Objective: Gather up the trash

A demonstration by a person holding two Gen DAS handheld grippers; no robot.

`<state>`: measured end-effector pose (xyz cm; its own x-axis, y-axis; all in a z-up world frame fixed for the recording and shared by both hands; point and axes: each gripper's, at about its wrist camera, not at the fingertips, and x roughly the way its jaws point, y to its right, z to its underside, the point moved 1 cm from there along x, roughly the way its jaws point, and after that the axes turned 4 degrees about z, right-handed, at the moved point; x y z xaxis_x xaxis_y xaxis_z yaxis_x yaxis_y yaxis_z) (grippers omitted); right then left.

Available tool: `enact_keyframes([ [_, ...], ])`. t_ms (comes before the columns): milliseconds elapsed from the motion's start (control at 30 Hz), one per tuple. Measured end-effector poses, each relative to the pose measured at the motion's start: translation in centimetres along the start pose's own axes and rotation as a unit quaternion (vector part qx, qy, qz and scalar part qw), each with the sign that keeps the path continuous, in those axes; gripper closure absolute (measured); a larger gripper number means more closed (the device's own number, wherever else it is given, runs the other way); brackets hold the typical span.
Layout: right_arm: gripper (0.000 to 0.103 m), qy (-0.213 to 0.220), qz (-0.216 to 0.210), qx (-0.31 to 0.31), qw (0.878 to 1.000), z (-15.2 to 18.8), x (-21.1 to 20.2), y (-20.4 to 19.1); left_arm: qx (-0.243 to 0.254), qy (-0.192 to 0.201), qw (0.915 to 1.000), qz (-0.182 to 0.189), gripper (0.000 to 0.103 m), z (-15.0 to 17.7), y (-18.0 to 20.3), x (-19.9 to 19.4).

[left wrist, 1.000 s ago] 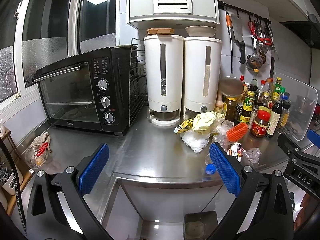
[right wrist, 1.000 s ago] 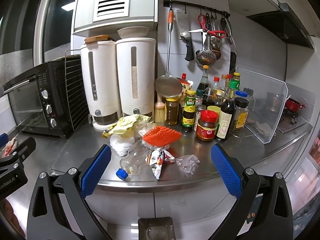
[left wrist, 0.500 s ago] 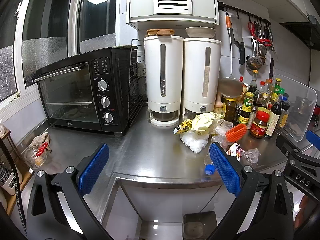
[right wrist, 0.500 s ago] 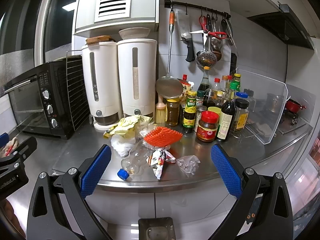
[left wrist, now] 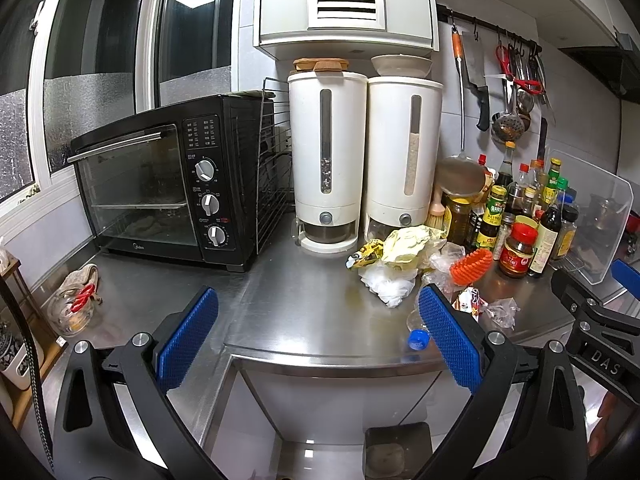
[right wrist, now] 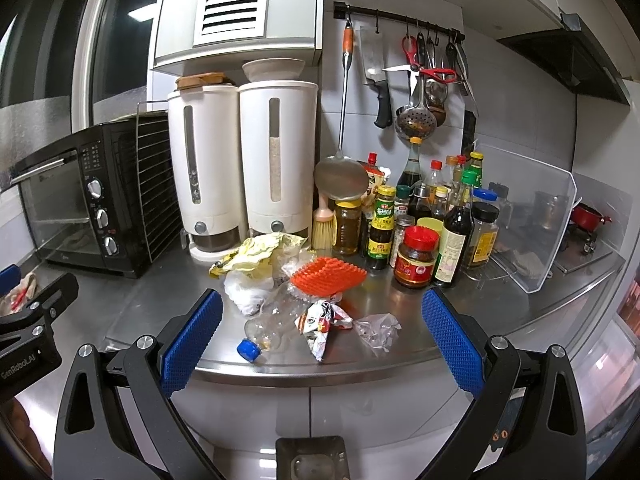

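Observation:
A pile of trash lies on the steel counter (right wrist: 168,300): a clear plastic bottle with a blue cap (right wrist: 276,320), a crumpled snack wrapper (right wrist: 320,320), a clear plastic scrap (right wrist: 378,330), an orange foam net (right wrist: 328,278), a white bag (right wrist: 246,290) and a yellow wrapper (right wrist: 256,254). My right gripper (right wrist: 320,340) is open and empty, in front of the pile near the counter edge. My left gripper (left wrist: 316,340) is open and empty, left of the pile; the bottle's blue cap (left wrist: 418,338) shows by its right finger.
Two white dispensers (right wrist: 240,168) and a black oven (left wrist: 168,184) stand at the back. Sauce bottles and jars (right wrist: 432,220) crowd the right, beside a clear splash guard (right wrist: 528,216). Utensils hang on a wall rail (right wrist: 416,60). A glass bowl (left wrist: 72,312) sits far left.
Both grippers have drifted slightly; the pile sits a little lower and nearer in the right wrist view. Nothing was grasped.

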<state>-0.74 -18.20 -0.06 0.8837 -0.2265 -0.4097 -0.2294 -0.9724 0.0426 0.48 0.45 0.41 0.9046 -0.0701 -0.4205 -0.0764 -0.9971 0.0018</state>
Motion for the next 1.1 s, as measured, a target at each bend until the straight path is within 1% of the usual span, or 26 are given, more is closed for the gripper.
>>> enact_keyframes([
  [467, 0.003, 0.0, -0.001, -0.001, 1.0, -0.1, 0.0, 0.0, -0.001, -0.001, 1.0, 0.001, 0.008, 0.0, 0.2, -0.1],
  [733, 0.003, -0.006, 0.0, 0.006, 1.0, -0.2, 0.7, 0.7, -0.003, -0.004, 1.0, -0.001, 0.008, 0.0, 0.4, 0.2],
  [800, 0.003, -0.005, -0.006, 0.009, 1.0, -0.3, 0.9, 0.9, -0.003, -0.007, 1.0, 0.003, 0.008, 0.1, 0.3, 0.5],
  [867, 0.003, -0.001, -0.023, 0.011, 1.0, -0.5, 1.1, 1.3, -0.001, -0.009, 0.9999, 0.006, 0.008, 0.1, 0.2, 0.9],
  [900, 0.003, 0.0, -0.027, 0.008, 1.0, -0.6, 1.2, 1.5, 0.0, -0.01, 0.9999, 0.007, 0.008, 0.1, 0.3, 1.0],
  [967, 0.003, -0.001, -0.02, 0.001, 1.0, -0.9, 1.9, 1.9, 0.001, -0.01, 0.9999, 0.006, 0.008, 0.1, 0.2, 1.4],
  [1033, 0.003, -0.01, -0.012, -0.002, 1.0, -1.1, 2.9, 2.4, 0.008, -0.012, 0.9999, -0.001, 0.008, 0.3, 0.4, 2.1],
  [1100, 0.003, -0.022, -0.015, -0.001, 1.0, -1.3, 4.1, 3.1, 0.019, -0.02, 0.9996, -0.002, 0.008, 0.5, 0.6, 3.0],
])
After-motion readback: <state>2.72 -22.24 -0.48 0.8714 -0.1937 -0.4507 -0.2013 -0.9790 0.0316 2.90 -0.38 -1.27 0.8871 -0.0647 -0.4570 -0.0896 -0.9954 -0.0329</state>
